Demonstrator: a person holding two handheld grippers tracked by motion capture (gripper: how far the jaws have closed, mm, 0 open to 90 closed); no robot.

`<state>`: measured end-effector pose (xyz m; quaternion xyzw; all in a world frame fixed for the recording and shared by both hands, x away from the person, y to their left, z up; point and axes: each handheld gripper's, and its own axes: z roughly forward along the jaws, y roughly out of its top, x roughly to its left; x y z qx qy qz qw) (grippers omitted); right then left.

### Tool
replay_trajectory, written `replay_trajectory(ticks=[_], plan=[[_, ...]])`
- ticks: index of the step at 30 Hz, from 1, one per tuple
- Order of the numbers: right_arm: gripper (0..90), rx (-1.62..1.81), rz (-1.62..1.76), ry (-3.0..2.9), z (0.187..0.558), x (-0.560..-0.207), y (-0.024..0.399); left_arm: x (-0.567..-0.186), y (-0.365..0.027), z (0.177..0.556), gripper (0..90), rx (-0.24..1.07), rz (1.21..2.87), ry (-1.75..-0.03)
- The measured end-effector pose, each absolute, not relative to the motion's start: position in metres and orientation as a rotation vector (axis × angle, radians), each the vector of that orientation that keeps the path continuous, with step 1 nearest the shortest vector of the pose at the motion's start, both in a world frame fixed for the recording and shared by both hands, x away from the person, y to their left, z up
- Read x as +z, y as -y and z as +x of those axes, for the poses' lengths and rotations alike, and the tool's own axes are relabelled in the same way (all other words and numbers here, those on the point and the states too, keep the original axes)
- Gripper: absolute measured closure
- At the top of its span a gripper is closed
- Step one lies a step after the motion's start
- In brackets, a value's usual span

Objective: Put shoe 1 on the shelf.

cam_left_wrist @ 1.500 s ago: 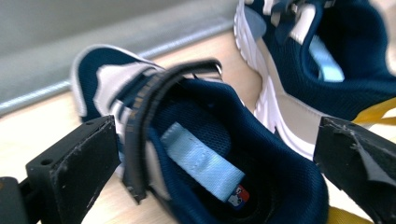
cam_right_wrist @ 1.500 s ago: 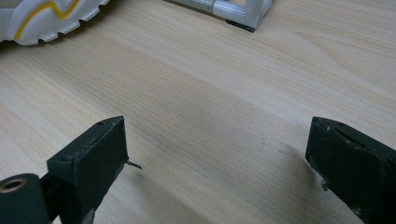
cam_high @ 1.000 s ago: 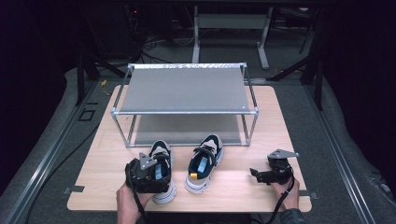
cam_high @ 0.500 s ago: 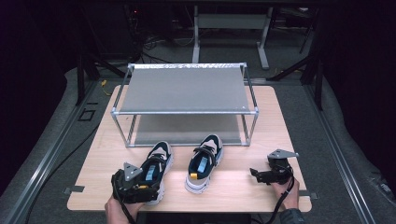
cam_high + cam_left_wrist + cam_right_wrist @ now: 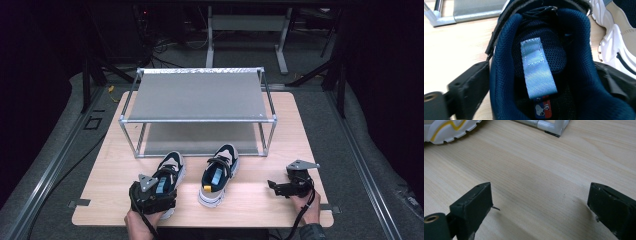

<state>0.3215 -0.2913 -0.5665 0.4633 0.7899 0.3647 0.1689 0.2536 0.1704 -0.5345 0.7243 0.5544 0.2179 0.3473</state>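
Right, left gripper (image 5: 152, 192) is down over the heel of the left shoe (image 5: 167, 175), lower left of the high view. Its jaws have just been closing a little and now straddle the navy collar (image 5: 506, 62) in the left gripper view, one outside each wall; I can't tell whether the pads press yet, so I count it as not gripped. Pull tab (image 5: 537, 67) sits dead centre between them, good alignment. Right shoe (image 5: 218, 172) is just beside it at centre, soles apart. Right gripper (image 5: 541, 205) rests wide open and empty on the table (image 5: 260, 195), lower right. Rack (image 5: 197, 95) stands behind the shoes, upper centre, both shelves bare. My read: this is the grasp before shelving. Doing it well means closing squarely on the padded collar, not the tab, sinking a bit deeper so the heel counter carries the load, then lifting straight up, because a shallow pinch will let the toe droop and swing into the rack's front tube (image 5: 197, 120).
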Motion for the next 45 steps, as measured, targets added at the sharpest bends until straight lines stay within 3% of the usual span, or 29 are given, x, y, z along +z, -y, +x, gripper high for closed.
replay_trajectory(ticks=[2,17,45], plan=[[5.5,1.035,1.318,-2.247,0.322,-0.566,0.291,-0.537,-0.17,0.253,14.5,0.567,1.875,-1.429],[5.4,1.048,1.318,-2.242,0.321,-0.566,0.292,-0.536,-0.172,0.251,24.1,0.582,1.875,-1.4],[5.3,1.052,1.318,-2.243,0.322,-0.566,0.292,-0.511,-0.174,0.244,26.3,0.632,1.847,-1.312]])
